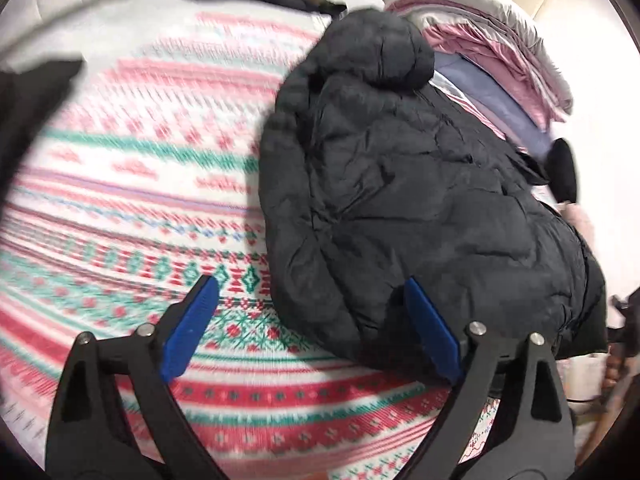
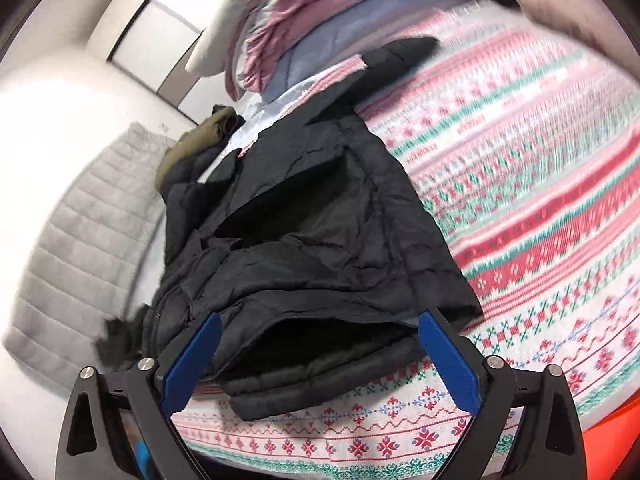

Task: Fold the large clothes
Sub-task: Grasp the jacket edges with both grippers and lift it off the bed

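Black puffer jacket, rumpled and partly doubled over, lying on a patterned bedspread beside stacked bedding (hood end towards the stack). Left gripper and right gripper both stand wide open and empty at the jacket's near edge. Step in hand, as judged: the approach to grasp. Next move calls for pinching the hem at two well-spread points before lifting to fold.
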Demonstrator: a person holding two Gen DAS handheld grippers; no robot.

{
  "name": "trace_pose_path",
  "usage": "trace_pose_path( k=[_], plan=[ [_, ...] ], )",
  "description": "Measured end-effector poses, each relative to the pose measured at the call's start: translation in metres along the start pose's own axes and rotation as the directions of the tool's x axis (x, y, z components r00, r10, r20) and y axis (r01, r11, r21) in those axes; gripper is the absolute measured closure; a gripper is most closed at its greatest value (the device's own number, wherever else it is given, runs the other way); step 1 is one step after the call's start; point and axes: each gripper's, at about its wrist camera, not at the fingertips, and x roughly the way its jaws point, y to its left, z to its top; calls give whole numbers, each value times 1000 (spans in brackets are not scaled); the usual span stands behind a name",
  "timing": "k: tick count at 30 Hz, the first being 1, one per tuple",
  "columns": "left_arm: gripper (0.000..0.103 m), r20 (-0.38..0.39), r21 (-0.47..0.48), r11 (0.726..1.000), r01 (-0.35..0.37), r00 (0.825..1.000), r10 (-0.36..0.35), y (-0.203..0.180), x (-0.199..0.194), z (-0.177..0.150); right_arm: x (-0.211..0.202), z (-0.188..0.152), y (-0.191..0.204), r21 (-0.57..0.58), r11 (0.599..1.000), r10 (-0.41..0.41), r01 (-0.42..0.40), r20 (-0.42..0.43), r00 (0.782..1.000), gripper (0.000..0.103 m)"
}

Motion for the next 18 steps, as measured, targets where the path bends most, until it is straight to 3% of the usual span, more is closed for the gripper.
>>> trace_pose_path(
  k=[4, 6, 9, 11, 12, 15, 16, 18],
  plan=[
    [16, 3, -33, 993, 115, 993, -115, 10, 7, 1, 4, 5, -25, 77, 995, 62, -63, 8, 998, 6],
    [25, -14, -48, 981, 189, 982, -190, 7, 9, 4, 12, 6, -36, 112, 993, 46, -46, 4, 999, 6],
    [52, -48, -59, 970, 235, 970, -238, -4, 11, 4, 27, 3, -48, 146, 988, -52, 52, -1, 999, 8],
    [91, -56, -44, 977, 210, 976, -213, -12, 7, 3, 36, 2, -50, 142, 986, -84, 83, 4, 996, 16],
    [92, -51, -53, 975, 217, 974, -219, -16, 0, 6, 38, 2, -48, 132, 985, -114, 112, 7, 993, 24],
    [95, 21, -64, 961, 268, 963, -267, -31, -38, 23, 40, 6, -40, 82, 982, -173, 173, 2, 985, 67],
    [96, 63, -64, 950, 307, 951, -303, -38, -60, 33, 41, 9, -39, 82, 982, -169, 169, -6, 986, 75],
    [96, 130, -46, 931, 362, 926, -354, -47, -92, 49, 34, 13, -36, 79, 982, -172, 171, 12, 985, 77]
  ],
)
